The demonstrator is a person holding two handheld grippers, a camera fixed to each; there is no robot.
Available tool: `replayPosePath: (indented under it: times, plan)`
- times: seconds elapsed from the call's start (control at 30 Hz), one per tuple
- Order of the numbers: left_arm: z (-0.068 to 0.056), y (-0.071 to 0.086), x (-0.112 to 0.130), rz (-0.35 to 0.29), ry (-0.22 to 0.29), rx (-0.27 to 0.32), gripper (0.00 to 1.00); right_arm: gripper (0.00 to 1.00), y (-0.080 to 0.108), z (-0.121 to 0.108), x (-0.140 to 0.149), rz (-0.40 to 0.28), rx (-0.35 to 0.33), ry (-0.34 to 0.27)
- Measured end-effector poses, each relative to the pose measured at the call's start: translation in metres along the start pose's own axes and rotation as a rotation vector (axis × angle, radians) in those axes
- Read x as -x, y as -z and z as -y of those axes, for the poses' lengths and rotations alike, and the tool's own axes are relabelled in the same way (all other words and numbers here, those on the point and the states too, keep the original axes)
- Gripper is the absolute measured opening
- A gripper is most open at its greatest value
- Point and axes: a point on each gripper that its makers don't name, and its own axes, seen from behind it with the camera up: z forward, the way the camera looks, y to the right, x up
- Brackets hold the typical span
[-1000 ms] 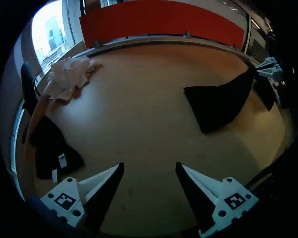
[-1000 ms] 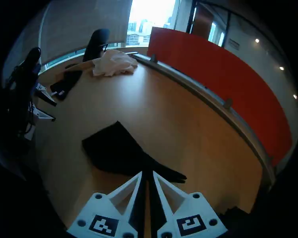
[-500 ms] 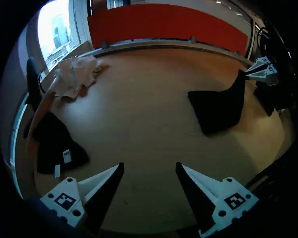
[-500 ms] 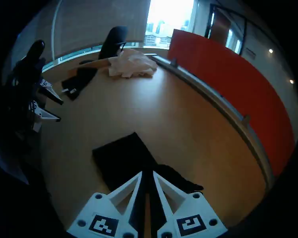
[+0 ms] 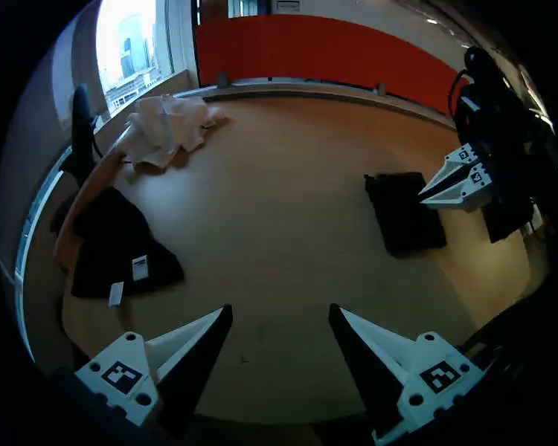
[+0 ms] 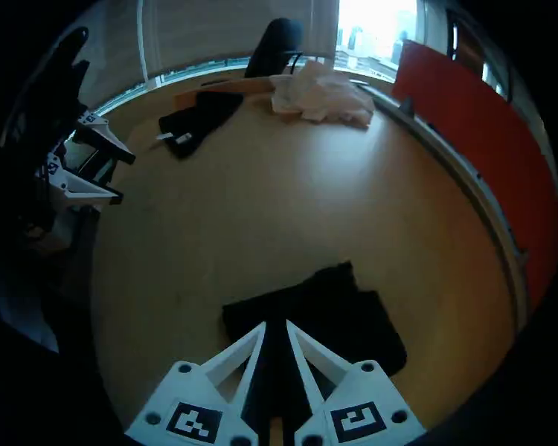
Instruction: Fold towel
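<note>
Right tongs point(image 6: 275, 327) sit low over the desk point(image 6: 227, 223), fingers drawn together, and dark cloth runs up between them. I read that as a pinch on the near edge of the towel point(image 6: 331, 320). The towel lies flat and doubled just ahead of those tips, its far edge stepped rather than square.

Here's the danger: if they pull back or lift before the fingers part, the top layer comes along and the fold peels open. And nothing pins it down. The left tongs point(image 5: 279, 308) hang wide apart and empty, well away from the towel, which sits ahead and to their right. So any tug likely slides the whole bundle across the smooth wood.

Farther out, ahead-left of the left tongs, a black cloth point(image 5: 115, 253) lies spread. Beyond it is a pale heap point(image 5: 167, 130). Both are well clear of the towel, so I see no snag risk there. A red screen point(image 5: 324, 52) runs along the desk's far edge.
</note>
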Motion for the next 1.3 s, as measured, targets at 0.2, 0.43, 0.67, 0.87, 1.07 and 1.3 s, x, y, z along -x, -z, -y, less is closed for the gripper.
replayPosePath:
  times: [0.2, 0.43, 0.67, 0.87, 1.07, 1.3]
  plan:
    - [0.003, 0.0, 0.003, 0.003, 0.013, 0.0, 0.96, 0.04, -0.008, 0.004, 0.005, 0.019, -0.014, -0.007]
    - [0.004, -0.001, 0.001, 0.0, 0.007, 0.004, 0.96, 0.05, -0.007, 0.005, 0.007, 0.025, -0.023, -0.022]
    - [0.005, 0.0, 0.0, -0.003, 0.002, 0.006, 0.96, 0.47, -0.009, 0.007, 0.015, 0.04, -0.033, -0.033]
    - [0.005, 0.001, 0.0, -0.004, 0.001, 0.007, 0.96, 0.63, -0.007, 0.01, 0.02, 0.044, -0.032, -0.04]
    - [0.005, 0.0, -0.002, -0.006, -0.007, 0.007, 0.96, 0.63, -0.003, 0.008, 0.028, 0.047, -0.008, -0.057]
    - [0.004, -0.001, -0.003, -0.005, -0.02, 0.012, 0.96, 0.63, 0.003, 0.006, 0.045, 0.056, 0.027, -0.104]
